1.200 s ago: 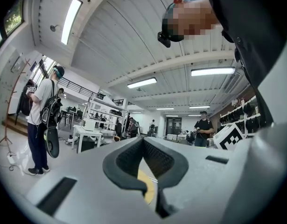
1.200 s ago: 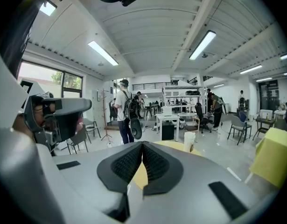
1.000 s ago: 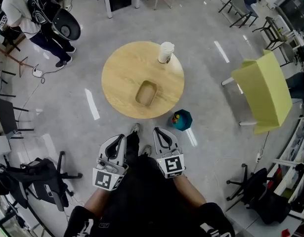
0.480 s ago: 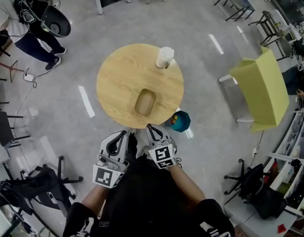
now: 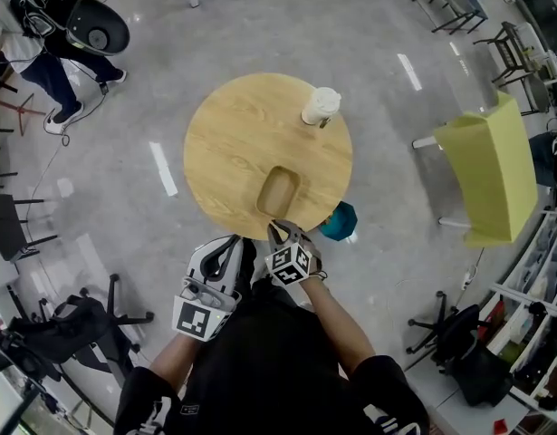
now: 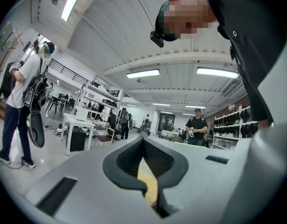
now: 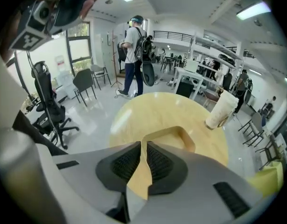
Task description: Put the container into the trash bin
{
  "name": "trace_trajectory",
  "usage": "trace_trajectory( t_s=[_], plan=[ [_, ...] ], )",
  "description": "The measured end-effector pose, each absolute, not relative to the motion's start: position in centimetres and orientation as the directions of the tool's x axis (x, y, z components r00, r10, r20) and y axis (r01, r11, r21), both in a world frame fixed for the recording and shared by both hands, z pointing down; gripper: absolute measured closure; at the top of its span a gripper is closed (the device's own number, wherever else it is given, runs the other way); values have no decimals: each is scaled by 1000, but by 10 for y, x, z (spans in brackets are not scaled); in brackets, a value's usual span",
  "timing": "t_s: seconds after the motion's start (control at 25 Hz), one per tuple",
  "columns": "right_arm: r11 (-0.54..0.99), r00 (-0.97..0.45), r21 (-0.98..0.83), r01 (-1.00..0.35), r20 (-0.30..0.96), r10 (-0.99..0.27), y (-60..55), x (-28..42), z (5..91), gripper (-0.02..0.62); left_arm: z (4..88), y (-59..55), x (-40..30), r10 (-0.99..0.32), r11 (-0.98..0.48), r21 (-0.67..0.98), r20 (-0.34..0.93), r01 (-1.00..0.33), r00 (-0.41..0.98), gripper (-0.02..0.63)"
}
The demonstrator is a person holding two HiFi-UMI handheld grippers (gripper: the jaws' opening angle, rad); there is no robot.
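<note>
A shallow tan container (image 5: 278, 191) lies on the near part of the round wooden table (image 5: 233, 143), and a lidded paper cup (image 5: 321, 106) stands at the far right rim. The teal trash bin (image 5: 340, 220) stands on the floor, half hidden under the table's near right edge. My right gripper (image 5: 276, 228) tilts down at the table's near edge, just short of the container (image 7: 180, 134). Its jaws are opening by a narrow slit, with nothing between them. My left gripper (image 5: 235, 241) is held level beside it, tips together and empty.
A person with a backpack (image 5: 43, 25) stands at the far left, also in the right gripper view (image 7: 135, 45). A yellow-green chair (image 5: 486, 166) stands to the right. Black office chairs (image 5: 79, 324) are at the near left.
Both grippers have moved forward to the table's near edge. The right one has dropped and tipped downward toward the container, and its jaws have parted slightly.
</note>
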State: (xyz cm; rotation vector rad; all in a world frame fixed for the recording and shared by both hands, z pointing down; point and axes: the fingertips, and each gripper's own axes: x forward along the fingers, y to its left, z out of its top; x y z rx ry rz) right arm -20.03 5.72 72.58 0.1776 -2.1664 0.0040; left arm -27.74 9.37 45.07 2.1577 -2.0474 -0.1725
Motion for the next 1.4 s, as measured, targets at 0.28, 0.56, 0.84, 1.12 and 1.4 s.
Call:
trace_trajectory(
  t_s=[0.28,0.56,0.84,1.12,1.4],
  plan=[
    [996,-405,83,-39,910,-92,52,-202,785,485,452,76,-295,-999,-47,241,-11,-969,46,597],
    [995,-315,95,26,946,-82,50,-199,821,486,459,62,-297,-997,-61,247,23,-967,69,597],
    [992,-269,100,71,960,-77,50,-201,839,529,464,55,-302,-997,-63,256,35,-965,74,597],
    [989,-277,112,93,957,-82,52,-203,828,554,470,53,-309,-994,-77,266,52,-961,94,598],
    [993,-348,118,26,932,-101,49,-202,782,555,462,39,-307,-988,-147,286,13,-947,157,598]
  ],
)
